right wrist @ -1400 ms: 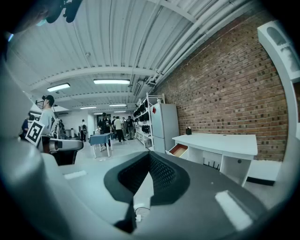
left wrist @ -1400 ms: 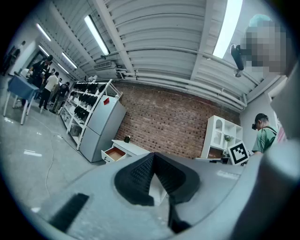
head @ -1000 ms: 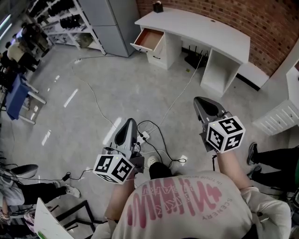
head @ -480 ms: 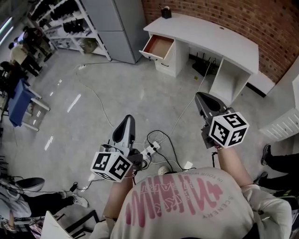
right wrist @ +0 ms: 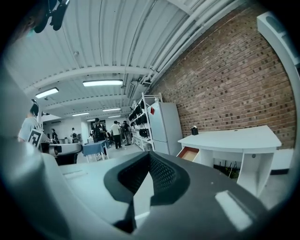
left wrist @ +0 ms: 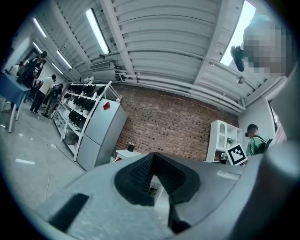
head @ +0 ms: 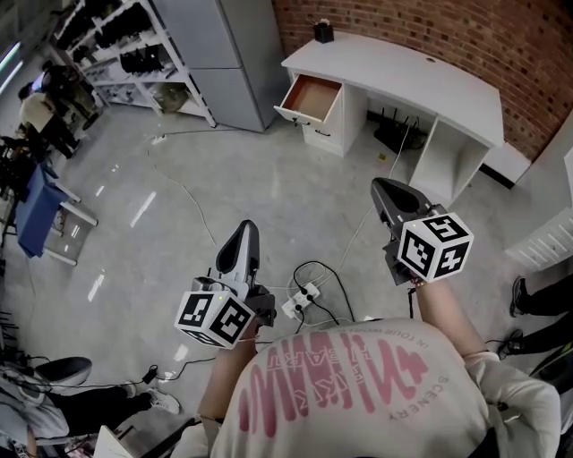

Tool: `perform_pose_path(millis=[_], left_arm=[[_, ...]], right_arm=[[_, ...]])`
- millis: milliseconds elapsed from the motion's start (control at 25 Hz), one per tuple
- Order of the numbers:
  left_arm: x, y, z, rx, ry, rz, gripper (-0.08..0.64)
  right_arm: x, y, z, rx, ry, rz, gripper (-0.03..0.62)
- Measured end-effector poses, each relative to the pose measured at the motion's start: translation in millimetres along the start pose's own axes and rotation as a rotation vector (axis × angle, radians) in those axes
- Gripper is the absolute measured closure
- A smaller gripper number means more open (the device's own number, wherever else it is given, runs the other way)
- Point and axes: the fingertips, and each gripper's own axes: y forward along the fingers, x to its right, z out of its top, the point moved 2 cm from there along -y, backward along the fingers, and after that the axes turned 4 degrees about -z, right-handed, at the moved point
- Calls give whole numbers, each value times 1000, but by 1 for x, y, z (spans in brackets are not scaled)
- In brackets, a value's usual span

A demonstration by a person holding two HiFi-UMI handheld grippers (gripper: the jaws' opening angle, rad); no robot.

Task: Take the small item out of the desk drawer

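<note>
While I hold both tools out level over the grey concrete floor (head: 224, 170), the white curved desk (head: 421, 76) stands well ahead of them against the red brick wall (head: 430, 27). Its orange-lined open drawer (head: 312, 97) is pulled out at the left end, well apart from either tool. From here I cannot make out the small item inside it. My left tool (head: 245, 229) has its jaws closed on nothing, and so does my right tool (head: 380, 187). Compared with a second ago, the desk and drawer sit nearer and lower in the head view. The white power strip (head: 304, 300) with its cables now lies close to my body, between the two tools.
</note>
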Motion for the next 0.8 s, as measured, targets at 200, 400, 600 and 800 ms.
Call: perform_pose_path(millis=[200,400,600,800], left_arm=[[-17,-4,-5,-13,-25,19,555],[-30,-12,-9,-20,-65,32,555],[-41,-21,-12,7,-130,60,555],[-42,-19,-15,7,-147,63,555]], right_arm=[[-4,17,-7,-19,91,20,580],[-20,28,-15,-48,70,27,580],[-23,29,-24,-78,86,21,580],[-17,30,-22,-85,109,12,580]])
